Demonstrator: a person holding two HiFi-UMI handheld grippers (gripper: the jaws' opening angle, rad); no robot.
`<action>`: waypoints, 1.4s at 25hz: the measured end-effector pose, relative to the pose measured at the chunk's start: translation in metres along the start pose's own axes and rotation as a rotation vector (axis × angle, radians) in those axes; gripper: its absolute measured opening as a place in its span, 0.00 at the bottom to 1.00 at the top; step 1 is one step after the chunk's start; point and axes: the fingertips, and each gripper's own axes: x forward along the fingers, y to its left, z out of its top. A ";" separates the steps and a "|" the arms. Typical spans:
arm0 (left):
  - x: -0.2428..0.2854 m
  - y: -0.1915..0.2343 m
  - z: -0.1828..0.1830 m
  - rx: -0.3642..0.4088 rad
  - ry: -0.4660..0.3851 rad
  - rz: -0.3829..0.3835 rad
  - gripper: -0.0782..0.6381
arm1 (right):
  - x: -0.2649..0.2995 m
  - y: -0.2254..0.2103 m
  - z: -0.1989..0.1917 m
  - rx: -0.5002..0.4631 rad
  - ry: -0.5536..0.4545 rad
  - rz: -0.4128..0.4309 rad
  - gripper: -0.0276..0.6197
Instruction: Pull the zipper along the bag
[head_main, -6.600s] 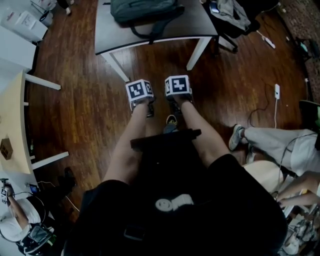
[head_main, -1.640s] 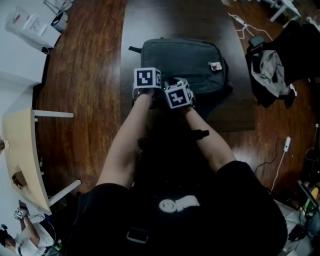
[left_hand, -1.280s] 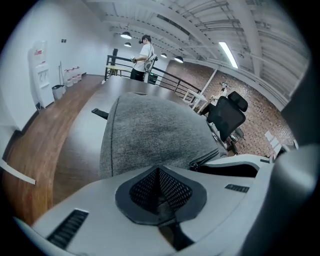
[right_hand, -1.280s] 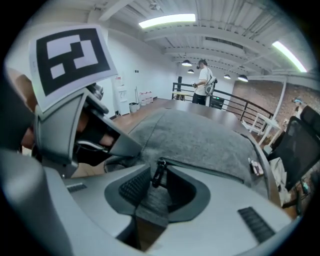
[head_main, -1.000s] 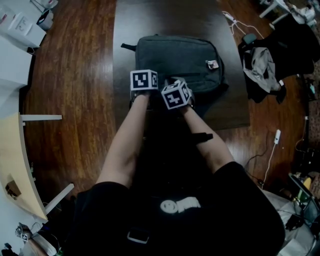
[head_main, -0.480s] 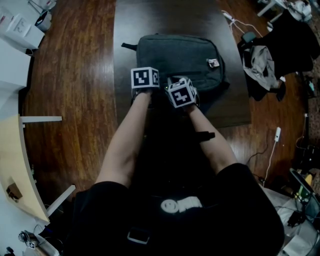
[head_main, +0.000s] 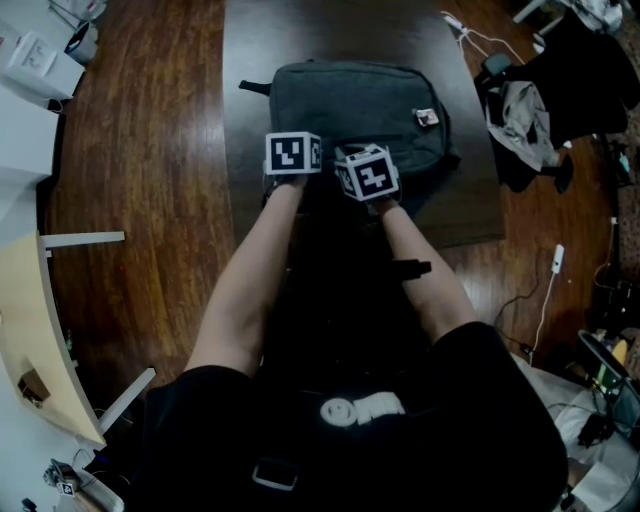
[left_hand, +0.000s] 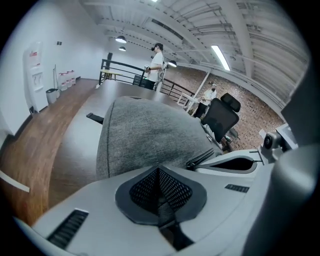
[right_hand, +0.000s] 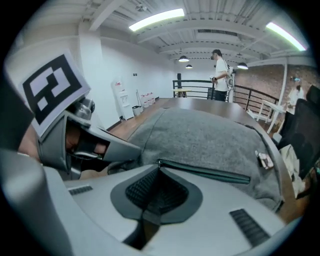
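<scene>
Bag (head_main: 360, 105) lies on table (head_main: 250, 60); chair (head_main: 590, 100) stands right.

Black short-sleeved tee (head_main: 420, 440) with a white logo (head_main: 362, 408) on the chest, black band (head_main: 412, 268) on my right forearm. My left gripper (left_hand: 159, 170) and right gripper (right_hand: 159, 167): grey plastic shells, black mesh pads (left_hand: 145, 187), each carrying a white cube (head_main: 293, 155) with black square markers.

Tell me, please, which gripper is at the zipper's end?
The right gripper: its jaws have just closed on the zipper's end; the left gripper faces plain fabric.
</scene>
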 end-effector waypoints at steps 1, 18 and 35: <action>-0.003 -0.004 0.005 0.007 -0.026 -0.008 0.11 | -0.001 0.000 0.000 0.001 0.005 0.001 0.07; 0.015 -0.018 0.014 0.013 -0.032 -0.047 0.11 | -0.003 -0.009 -0.002 0.092 0.046 0.074 0.07; 0.012 -0.014 0.016 0.004 -0.043 -0.026 0.11 | -0.017 -0.030 -0.006 0.126 0.032 0.053 0.07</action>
